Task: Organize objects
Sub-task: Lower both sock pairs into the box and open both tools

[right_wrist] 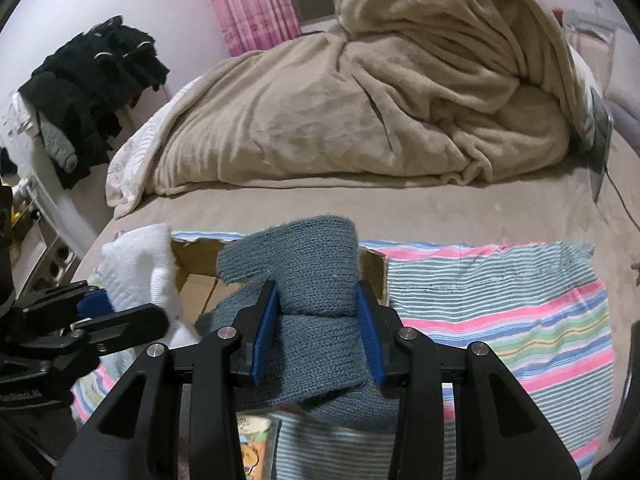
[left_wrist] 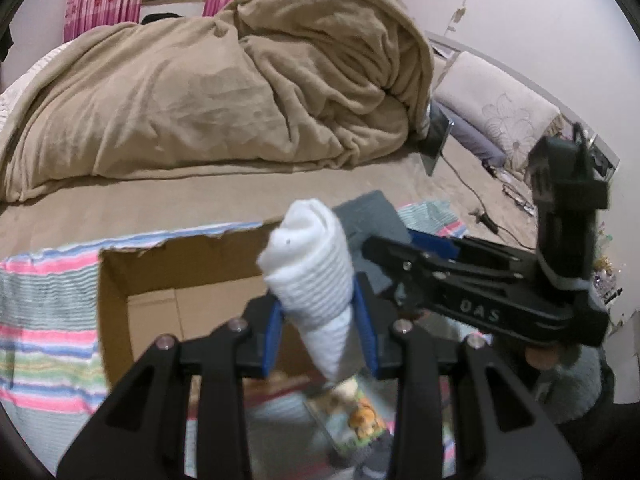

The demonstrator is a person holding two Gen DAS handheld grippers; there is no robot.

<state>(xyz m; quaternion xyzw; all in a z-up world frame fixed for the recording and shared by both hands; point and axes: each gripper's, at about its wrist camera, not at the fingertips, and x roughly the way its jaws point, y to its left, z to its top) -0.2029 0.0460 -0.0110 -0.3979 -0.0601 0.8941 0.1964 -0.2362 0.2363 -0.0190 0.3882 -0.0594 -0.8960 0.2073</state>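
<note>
Bed with a heaped tan blanket [left_wrist: 224,92], a striped cloth [right_wrist: 520,312] spread on it and an open cardboard box [left_wrist: 168,280] on the cloth. Left gripper [left_wrist: 320,332] has its blue pads clamped on a rolled white ribbed sock [left_wrist: 310,264], upright, over the box. Right gripper [right_wrist: 318,328] is closed on a folded grey-blue knit sock [right_wrist: 312,280], also held above the box, just beside the white one.
</note>
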